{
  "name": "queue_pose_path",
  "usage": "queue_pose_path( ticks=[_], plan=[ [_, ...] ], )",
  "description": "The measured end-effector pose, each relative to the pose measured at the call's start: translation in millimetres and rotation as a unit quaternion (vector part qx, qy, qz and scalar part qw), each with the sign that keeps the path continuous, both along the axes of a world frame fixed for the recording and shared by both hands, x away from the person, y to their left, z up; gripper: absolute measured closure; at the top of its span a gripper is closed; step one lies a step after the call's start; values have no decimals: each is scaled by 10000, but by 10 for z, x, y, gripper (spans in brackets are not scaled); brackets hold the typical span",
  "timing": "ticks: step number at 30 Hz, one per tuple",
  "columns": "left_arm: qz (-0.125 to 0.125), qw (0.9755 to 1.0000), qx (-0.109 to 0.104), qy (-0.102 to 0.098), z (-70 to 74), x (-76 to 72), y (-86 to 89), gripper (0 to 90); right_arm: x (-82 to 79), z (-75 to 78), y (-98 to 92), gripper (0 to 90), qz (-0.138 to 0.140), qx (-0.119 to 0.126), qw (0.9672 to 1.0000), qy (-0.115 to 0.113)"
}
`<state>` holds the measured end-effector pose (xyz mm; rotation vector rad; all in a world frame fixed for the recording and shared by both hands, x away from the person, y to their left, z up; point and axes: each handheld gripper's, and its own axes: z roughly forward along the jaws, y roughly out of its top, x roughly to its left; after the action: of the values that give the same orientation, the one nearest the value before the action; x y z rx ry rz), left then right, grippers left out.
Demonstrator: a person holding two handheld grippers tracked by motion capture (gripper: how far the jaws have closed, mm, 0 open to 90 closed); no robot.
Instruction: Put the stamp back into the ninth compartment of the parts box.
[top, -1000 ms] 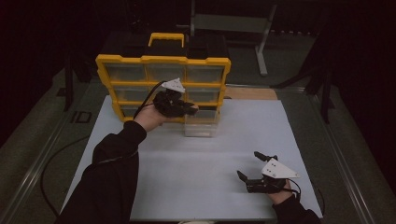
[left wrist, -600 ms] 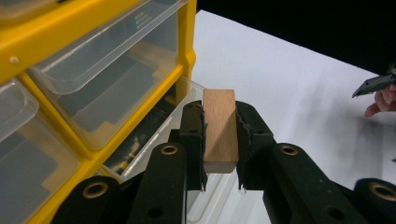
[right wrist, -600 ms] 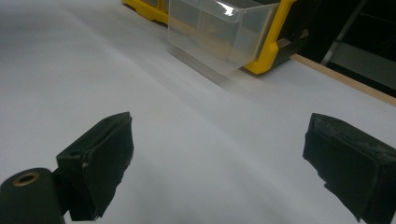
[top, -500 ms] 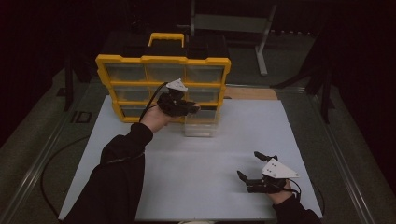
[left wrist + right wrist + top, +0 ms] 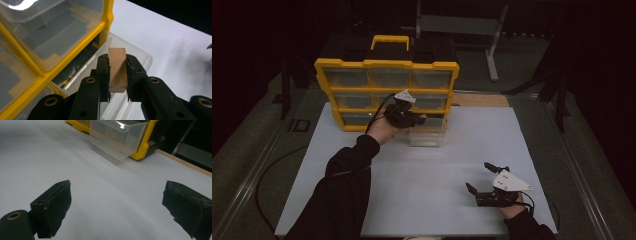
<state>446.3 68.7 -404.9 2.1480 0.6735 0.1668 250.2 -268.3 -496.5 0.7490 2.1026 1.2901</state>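
A yellow drawer cabinet (image 5: 384,65) with clear drawers stands at the back of the white table. Its bottom right drawer (image 5: 428,137) is pulled out; the same clear drawer (image 5: 135,53) (image 5: 116,137) shows in both gripper views. My left gripper (image 5: 419,120) hovers over that drawer, shut on a small wooden block (image 5: 117,68) held upright between the jaws. My right gripper (image 5: 479,177) rests low near the table's front right, jaws wide open with nothing between them; in its own view the right gripper (image 5: 117,207) faces bare table.
The white table top (image 5: 432,190) spreads between the cabinet and the front edge. A wooden strip (image 5: 479,100) lies behind the table's far right edge. A metal stand (image 5: 492,50) rises on the floor beyond. A cable (image 5: 272,170) trails off the left side.
My left gripper has shifted slightly left and up over the pulled-out drawer, still holding the block. The right gripper has stayed in place.
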Motion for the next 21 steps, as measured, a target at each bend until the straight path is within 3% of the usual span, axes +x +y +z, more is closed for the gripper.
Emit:
queue_pose_path(
  ticks=[13,21],
  plan=[
    [136,9996,180,196,-154,40,-54,758,0,3,-3,86,16,-14,10000,-27],
    [312,9981,442,307,-203,59,-71,753,1,-4,3,86,15,-8,10000,-9]
  ],
)
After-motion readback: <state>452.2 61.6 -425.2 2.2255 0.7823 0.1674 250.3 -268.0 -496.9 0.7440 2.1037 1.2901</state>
